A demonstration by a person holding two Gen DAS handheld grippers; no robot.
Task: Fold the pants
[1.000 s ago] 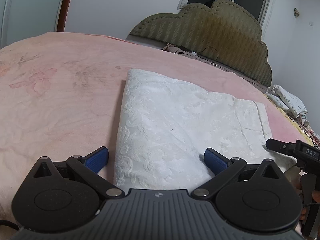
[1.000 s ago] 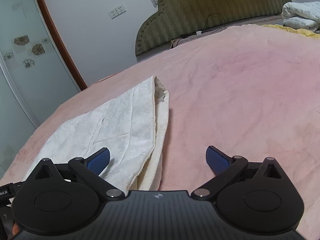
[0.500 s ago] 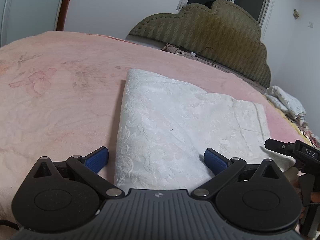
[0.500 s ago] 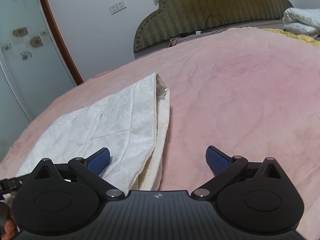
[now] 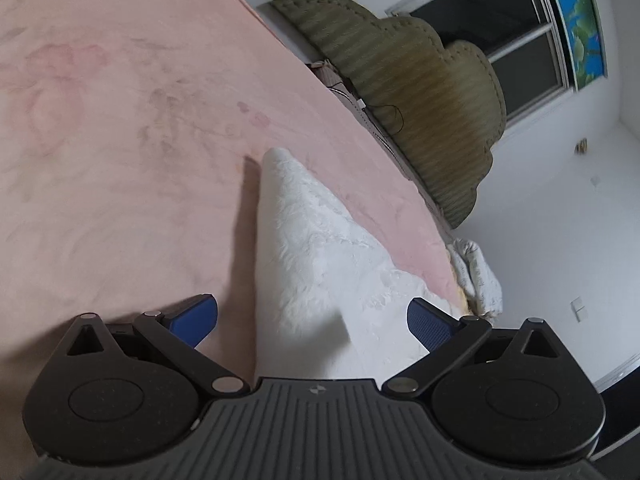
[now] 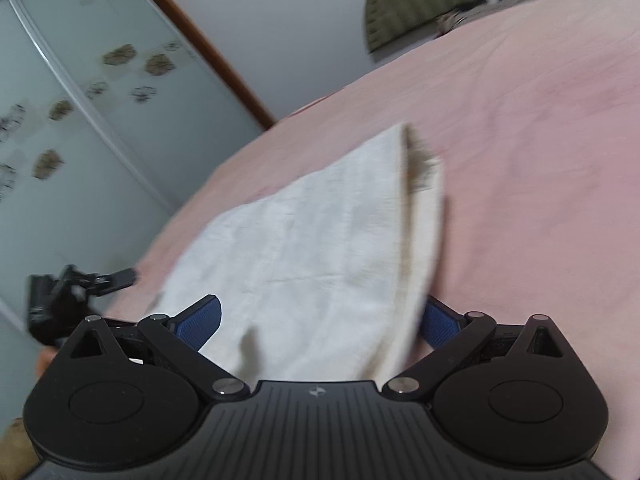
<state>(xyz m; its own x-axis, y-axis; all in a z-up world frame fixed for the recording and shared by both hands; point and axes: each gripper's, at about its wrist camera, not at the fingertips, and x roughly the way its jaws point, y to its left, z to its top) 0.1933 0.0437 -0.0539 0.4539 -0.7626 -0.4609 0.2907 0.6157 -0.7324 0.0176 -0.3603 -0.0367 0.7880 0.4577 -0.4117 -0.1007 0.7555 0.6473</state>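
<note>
So, over on the left, the left gripper (image 5: 312, 316) is spread wide with the folded white pants (image 5: 304, 252) lying between its blue pads (image 5: 196, 314); nothing is pinched. The pants are laid out on the pink bedspread (image 5: 120, 160). Further right, the right gripper (image 6: 320, 318) is spread wide too, and the pants (image 6: 320, 248) are seen between its fingers.
</note>
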